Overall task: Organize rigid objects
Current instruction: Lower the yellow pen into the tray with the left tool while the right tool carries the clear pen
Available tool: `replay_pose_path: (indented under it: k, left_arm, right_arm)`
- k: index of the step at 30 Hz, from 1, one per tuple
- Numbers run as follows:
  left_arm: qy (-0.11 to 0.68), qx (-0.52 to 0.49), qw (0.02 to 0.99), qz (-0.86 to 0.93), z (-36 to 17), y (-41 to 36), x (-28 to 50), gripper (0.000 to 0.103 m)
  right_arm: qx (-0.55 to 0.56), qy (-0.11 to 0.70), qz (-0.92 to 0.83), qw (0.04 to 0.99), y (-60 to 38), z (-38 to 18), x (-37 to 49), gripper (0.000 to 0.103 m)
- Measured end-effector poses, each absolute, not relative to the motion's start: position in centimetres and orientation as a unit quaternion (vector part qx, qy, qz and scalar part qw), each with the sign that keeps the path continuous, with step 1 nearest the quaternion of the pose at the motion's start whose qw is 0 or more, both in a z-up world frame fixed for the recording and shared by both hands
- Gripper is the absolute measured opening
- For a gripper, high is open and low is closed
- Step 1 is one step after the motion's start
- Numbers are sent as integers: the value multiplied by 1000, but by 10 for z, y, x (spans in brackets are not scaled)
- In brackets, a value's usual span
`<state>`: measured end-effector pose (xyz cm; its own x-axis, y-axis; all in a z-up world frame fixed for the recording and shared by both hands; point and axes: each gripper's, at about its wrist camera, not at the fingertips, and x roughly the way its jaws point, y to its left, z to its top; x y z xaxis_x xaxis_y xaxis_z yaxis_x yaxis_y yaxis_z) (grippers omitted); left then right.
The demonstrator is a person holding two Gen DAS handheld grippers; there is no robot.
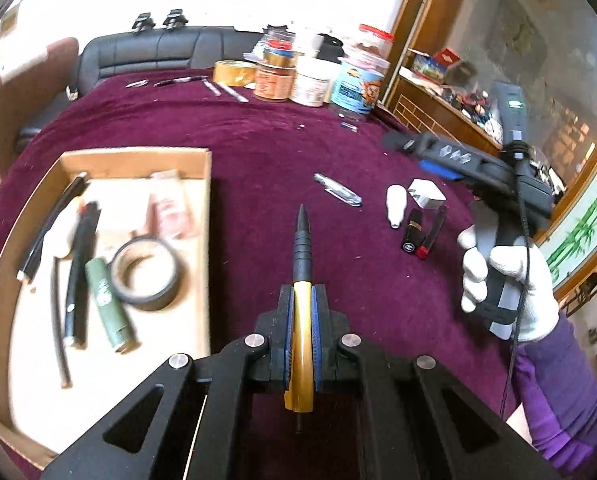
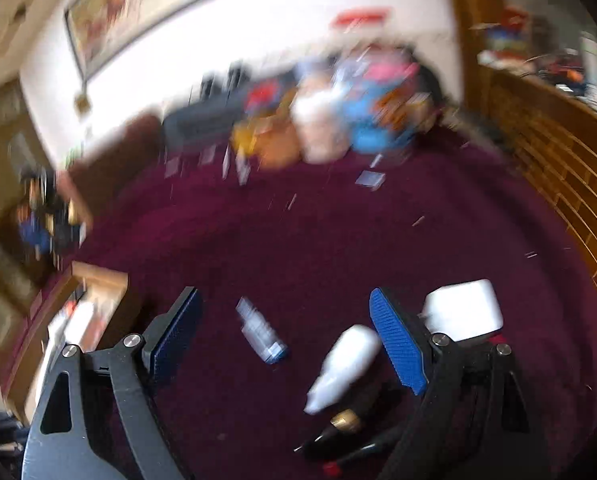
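Note:
My left gripper (image 1: 301, 304) is shut on a yellow and black pen (image 1: 301, 256), held above the maroon cloth, just right of a cardboard box (image 1: 208, 240). The box holds a tape roll (image 1: 148, 272), a green tube (image 1: 108, 304) and dark pens (image 1: 76, 276). My right gripper (image 2: 286, 320) is open and empty over the cloth; it also shows in the left wrist view (image 1: 454, 160), raised at the right. Under it lie a pocket knife (image 2: 260, 330), a small white bottle (image 2: 346, 364), a white block (image 2: 464, 310) and a black lipstick (image 2: 338, 428). The right wrist view is blurred.
Jars, tubs and a tape roll (image 1: 234, 72) crowd the far edge of the table, with several thin pens (image 1: 178, 80) beside them. A black sofa (image 1: 138, 56) stands behind. A wooden cabinet (image 1: 438, 100) is at the right.

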<state>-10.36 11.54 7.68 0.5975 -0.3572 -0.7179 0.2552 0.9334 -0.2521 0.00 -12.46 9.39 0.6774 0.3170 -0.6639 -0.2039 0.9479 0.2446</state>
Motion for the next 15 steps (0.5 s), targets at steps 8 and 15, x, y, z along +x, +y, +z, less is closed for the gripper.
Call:
replay_pose_path:
  k: [8,15]
  left_arm:
    - [401,-120,896,-150,74,172,-113,6]
    - [391,-145,901,-117,75,212,-119,6]
  right_arm:
    - [-49,482,111,868,-64,51,41,75]
    - [-23,485,102,868,-82,41,32,13]
